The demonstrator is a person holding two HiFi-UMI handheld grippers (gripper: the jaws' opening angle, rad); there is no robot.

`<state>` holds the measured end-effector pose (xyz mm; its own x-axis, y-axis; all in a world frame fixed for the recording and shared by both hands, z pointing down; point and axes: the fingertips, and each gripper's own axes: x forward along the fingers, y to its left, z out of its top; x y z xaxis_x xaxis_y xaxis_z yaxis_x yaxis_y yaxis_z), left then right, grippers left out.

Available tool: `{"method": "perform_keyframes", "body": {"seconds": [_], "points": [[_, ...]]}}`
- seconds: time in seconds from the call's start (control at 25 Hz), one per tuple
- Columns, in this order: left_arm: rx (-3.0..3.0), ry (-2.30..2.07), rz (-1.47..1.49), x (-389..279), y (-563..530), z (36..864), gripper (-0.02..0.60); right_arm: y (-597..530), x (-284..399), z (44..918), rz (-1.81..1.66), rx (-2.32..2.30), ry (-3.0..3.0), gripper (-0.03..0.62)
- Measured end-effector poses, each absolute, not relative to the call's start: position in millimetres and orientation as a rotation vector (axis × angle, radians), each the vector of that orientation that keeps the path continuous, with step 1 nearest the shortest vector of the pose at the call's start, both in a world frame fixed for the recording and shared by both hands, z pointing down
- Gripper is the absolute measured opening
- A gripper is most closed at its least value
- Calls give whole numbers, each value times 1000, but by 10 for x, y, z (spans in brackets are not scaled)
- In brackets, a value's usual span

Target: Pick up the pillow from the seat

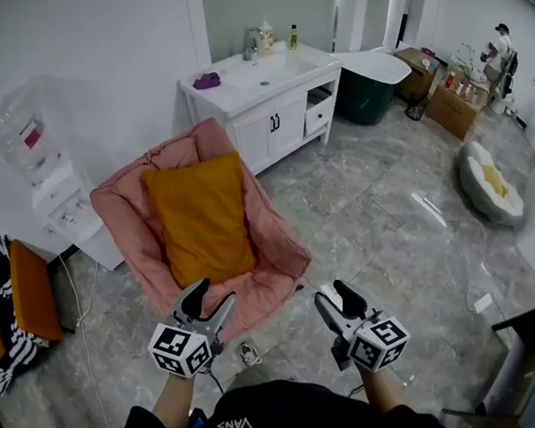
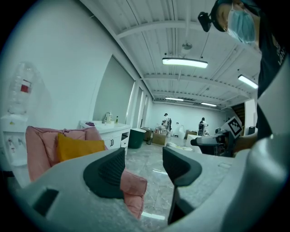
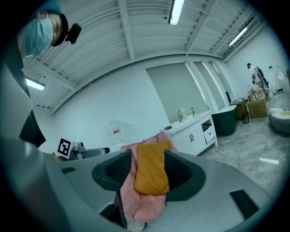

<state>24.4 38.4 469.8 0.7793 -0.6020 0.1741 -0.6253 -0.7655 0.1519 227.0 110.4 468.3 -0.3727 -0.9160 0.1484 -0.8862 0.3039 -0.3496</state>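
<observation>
An orange pillow (image 1: 200,219) lies against the back and seat of a pink padded chair (image 1: 272,276). In the head view my left gripper (image 1: 210,301) hovers just short of the chair's front edge, open and holding nothing. My right gripper (image 1: 335,298) hangs over the floor to the right of the chair, also open and holding nothing. The left gripper view has the pillow (image 2: 77,147) far off to the left of the open jaws (image 2: 142,165). In the right gripper view the pillow (image 3: 152,156) shows at a distance through the gap of the open jaws (image 3: 148,174).
A white sink cabinet (image 1: 265,91) stands behind the chair, a water dispenser (image 1: 53,182) to its left. A striped seat with orange cushions (image 1: 12,299) is at far left. A shoe (image 1: 250,354) lies near my feet. A pet bed (image 1: 490,182) and a person (image 1: 499,50) are far right.
</observation>
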Motion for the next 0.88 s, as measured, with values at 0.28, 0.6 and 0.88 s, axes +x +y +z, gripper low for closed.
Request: {"method": "perform_keyframes", "body": {"seconds": [0.28, 0.6, 0.88], "points": [[2758, -1004, 124, -89, -242, 4671, 256, 407, 2019, 4607, -542, -1707, 2515, 212], [2711, -1128, 118, -777, -816, 4707, 256, -422, 1473, 4557, -515, -1632, 2573, 209], [2624, -1183, 116, -1005, -1129, 4907, 256, -811, 1296, 4651, -565, -1609, 2622, 207]]}}
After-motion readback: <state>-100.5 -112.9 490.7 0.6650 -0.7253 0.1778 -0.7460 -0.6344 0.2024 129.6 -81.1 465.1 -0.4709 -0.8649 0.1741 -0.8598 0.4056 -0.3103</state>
